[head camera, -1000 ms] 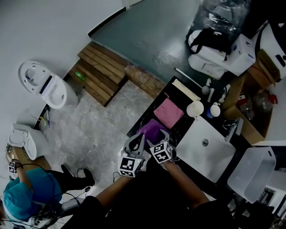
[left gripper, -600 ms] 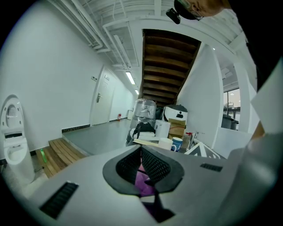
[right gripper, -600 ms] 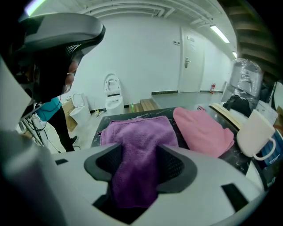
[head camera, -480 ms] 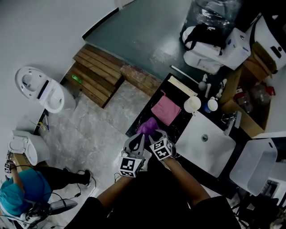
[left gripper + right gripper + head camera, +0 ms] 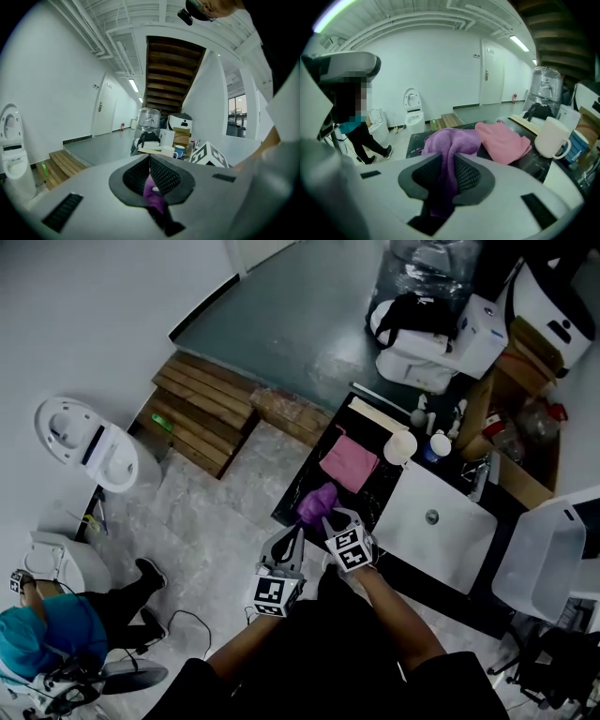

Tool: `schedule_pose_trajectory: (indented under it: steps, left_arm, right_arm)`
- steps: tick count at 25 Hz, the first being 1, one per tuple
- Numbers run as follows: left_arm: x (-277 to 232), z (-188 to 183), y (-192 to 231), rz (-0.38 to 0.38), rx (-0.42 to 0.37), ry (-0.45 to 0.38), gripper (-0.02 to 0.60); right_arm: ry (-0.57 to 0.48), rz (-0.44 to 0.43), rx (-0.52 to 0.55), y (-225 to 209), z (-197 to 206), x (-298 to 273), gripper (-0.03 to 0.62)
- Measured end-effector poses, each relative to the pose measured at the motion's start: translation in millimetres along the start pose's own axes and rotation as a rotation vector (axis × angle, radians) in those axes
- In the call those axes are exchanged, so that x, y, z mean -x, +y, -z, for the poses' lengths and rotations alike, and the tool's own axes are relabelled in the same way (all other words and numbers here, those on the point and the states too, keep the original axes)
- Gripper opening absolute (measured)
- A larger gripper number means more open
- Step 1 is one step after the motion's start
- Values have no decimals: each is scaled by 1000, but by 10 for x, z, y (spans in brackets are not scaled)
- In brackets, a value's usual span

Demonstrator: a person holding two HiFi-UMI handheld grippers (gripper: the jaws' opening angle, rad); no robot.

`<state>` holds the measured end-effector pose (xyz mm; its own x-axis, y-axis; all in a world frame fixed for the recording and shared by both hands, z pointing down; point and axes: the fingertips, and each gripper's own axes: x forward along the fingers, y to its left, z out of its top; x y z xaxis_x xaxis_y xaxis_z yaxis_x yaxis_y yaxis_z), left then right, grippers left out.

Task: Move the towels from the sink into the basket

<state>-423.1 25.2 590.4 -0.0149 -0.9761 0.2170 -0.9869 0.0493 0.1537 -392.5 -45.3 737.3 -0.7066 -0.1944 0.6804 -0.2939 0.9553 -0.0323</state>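
A purple towel (image 5: 317, 504) lies bunched on the black counter (image 5: 295, 486), left of the white sink (image 5: 436, 526). My right gripper (image 5: 336, 517) has just been closing and now pinches a fold of this towel (image 5: 450, 140) between its pads (image 5: 465, 174). My left gripper (image 5: 298, 532) sits just beside it at the counter's near edge, its jaws together on a strip of the same purple cloth (image 5: 152, 190). Beyond it a pink towel (image 5: 349, 463) lies spread flat on the counter, also seen in the right gripper view (image 5: 504, 140). The sink basin looks bare.
A white mug (image 5: 399, 447) and small bottles stand behind the sink. A pale plastic bin (image 5: 548, 559) sits at the right. Wooden steps (image 5: 202, 404) and a toilet (image 5: 89, 442) are on the floor to the left. A person in teal (image 5: 42, 638) crouches at the lower left.
The purple towel lay flat a second ago and is now gathered into a raised bunch. The right gripper's jaws have gone from wide apart to closed on it.
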Motion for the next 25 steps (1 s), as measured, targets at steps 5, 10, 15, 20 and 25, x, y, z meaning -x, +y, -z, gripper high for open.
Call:
schedule_pose_trajectory:
  steps: [5, 10, 15, 20, 25]
  left_arm:
    - [318, -30, -66, 32, -3, -28, 14]
    - [632, -47, -76, 58, -1, -44, 14]
    - [1083, -109, -266, 98, 13, -112, 14]
    - [1410, -39, -597, 165, 5, -127, 14]
    - [1446, 45, -769, 231, 37, -86, 14]
  right_arm:
    - [-80, 75, -34, 132, -180, 326, 94]
    - [-169, 163, -97, 364, -283, 663, 94]
    - [-219, 244, -165, 707, -166, 1174, 94]
    - [-283, 313, -224, 1048, -18, 1703, 94]
    - [-322, 378, -265, 1211, 12, 2041, 94]
